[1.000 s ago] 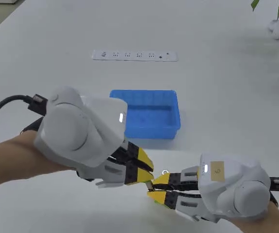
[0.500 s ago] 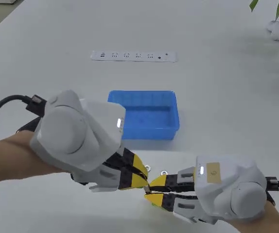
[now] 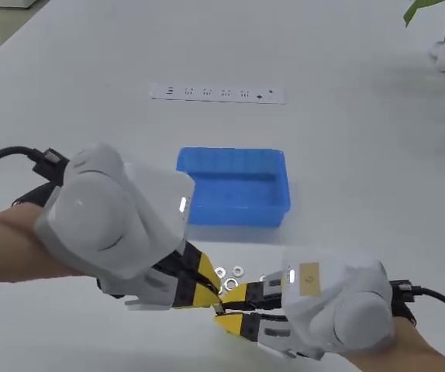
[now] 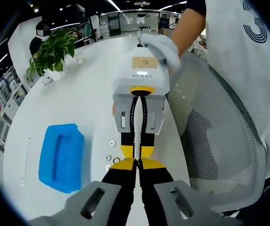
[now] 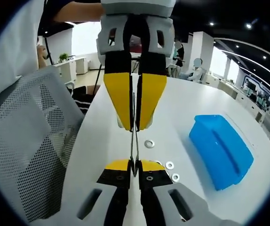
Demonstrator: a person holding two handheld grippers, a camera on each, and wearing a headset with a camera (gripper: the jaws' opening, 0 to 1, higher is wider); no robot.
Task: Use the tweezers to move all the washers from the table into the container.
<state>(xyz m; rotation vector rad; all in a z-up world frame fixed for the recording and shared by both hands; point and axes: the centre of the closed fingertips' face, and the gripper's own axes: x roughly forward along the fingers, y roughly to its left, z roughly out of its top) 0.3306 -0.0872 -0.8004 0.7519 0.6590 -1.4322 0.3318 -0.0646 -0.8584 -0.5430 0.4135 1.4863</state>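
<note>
The left hand-held gripper [image 3: 205,294] and the right hand-held gripper [image 3: 230,316] meet tip to tip at the near edge, with a forearm coming in from each side. Both pairs of jaws are closed on the thin tweezers [image 5: 134,141] between them.

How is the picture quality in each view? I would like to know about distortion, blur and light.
Head view: soft, even light, only faint shadows, the blue container sharp, straight lines not bent. Left gripper view: strong fisheye, the table edge curves, darker toward the top. Right gripper view: the same bending, but the tweezers and washers are sharp.
</note>
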